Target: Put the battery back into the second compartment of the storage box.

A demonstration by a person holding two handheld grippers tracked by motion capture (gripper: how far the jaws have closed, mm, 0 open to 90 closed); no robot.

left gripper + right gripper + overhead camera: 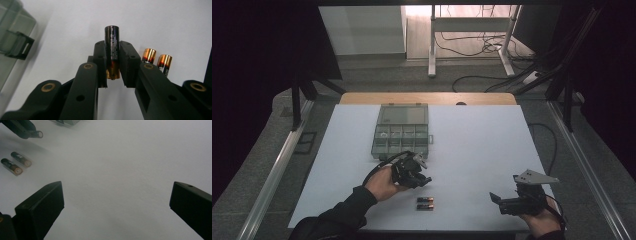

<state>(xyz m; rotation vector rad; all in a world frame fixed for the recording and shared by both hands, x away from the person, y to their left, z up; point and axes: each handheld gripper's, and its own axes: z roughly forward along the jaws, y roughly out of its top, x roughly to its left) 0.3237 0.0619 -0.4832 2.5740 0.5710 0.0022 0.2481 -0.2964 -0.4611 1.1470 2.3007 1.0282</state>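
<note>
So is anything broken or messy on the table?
Nothing stands out. The left gripper holds one battery squarely between its jaws, two more batteries lie neatly side by side on the white table, and the compartment box sits straight with its lid open. The right gripper is open, holding nothing.

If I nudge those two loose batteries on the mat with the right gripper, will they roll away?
Probably: the two loose batteries are smooth cylinders lying on their sides on the flat white mat, so a sideways push likely rolls them. They look rigid; an endwise push should slide them instead.

batteries (112, 47): 3 | organizer box (401, 131): 1 | grippers (422, 178): 2
</note>
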